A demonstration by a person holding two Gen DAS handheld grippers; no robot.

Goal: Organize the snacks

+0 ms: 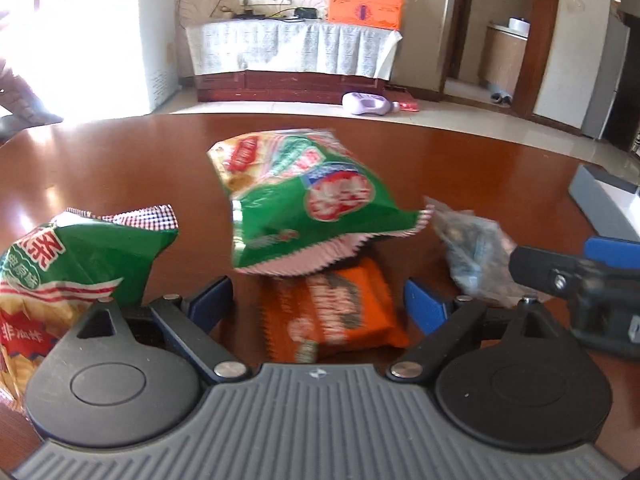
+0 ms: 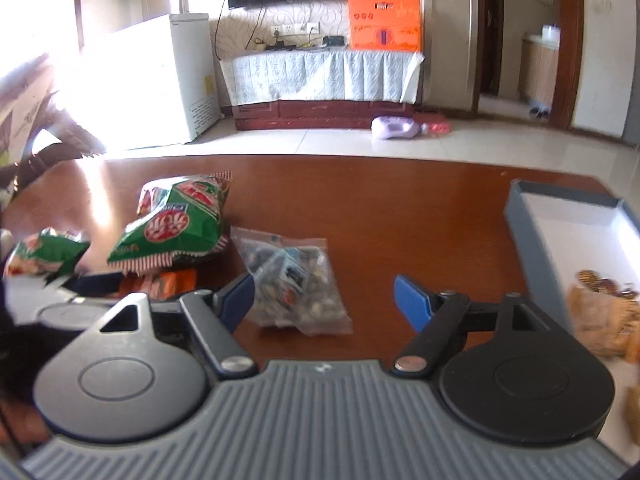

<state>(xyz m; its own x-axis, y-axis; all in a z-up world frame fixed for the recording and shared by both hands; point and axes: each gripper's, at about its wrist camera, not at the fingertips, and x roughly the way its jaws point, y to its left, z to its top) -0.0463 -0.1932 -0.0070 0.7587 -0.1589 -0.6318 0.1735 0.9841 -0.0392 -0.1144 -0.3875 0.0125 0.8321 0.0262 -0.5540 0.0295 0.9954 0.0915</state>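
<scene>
My left gripper is open, its blue fingers either side of an orange snack packet lying on the brown table. A green crisp bag lies partly on the orange packet. A second green bag is at the left. My right gripper is open over the table, its left finger beside a clear bag of nuts. The nut bag also shows in the left wrist view. The green bags and orange packet lie to its left.
A grey tray with a white floor stands at the right, holding a packet of yellow-brown snacks. Its corner shows in the left wrist view. Beyond the table's far edge are a tiled floor, a TV cabinet and a white freezer.
</scene>
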